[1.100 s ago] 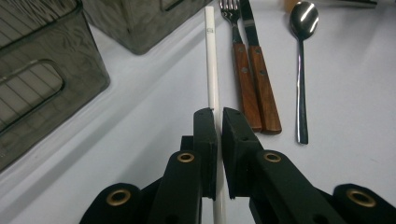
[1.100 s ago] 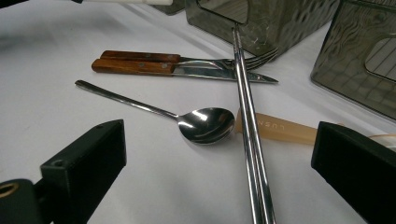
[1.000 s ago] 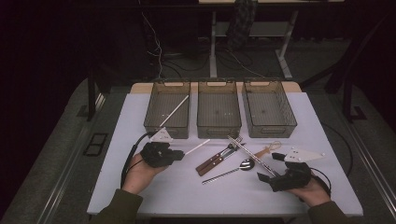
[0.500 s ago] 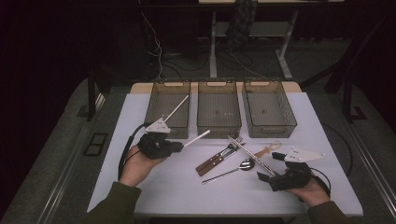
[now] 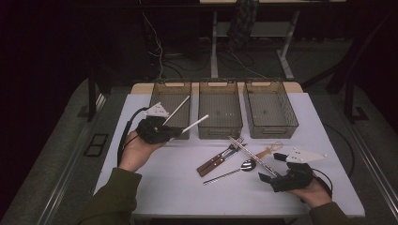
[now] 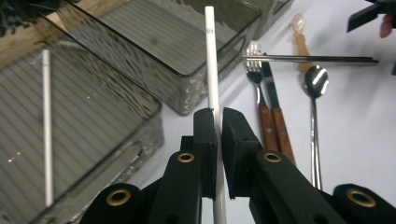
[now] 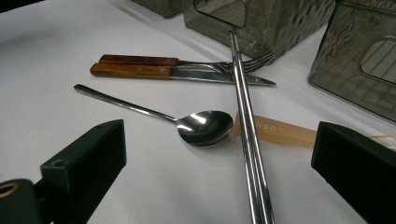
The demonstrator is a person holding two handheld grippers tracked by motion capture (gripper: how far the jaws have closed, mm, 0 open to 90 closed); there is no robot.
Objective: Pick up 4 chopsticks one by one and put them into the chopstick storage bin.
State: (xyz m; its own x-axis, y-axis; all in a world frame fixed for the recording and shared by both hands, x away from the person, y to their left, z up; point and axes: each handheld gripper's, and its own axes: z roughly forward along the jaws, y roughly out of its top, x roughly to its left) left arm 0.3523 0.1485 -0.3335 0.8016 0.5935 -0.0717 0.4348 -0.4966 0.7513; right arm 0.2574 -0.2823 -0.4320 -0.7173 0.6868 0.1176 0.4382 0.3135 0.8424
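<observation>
Now left gripper (image 6: 218,123) clamps white straw (image 6: 211,56), carrying it, probably to left bin (image 5: 162,89) just ahead; right gripper (image 7: 217,154) gapes idle.

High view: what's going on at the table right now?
A person is sorting utensils into three bins. The left gripper is shut on a white stick, held above the table near the left bin, where another white stick already lies. The right gripper sits open by the metal chopsticks, with the spoon, fork and knife on the table beside them. The middle bin looks empty.
</observation>
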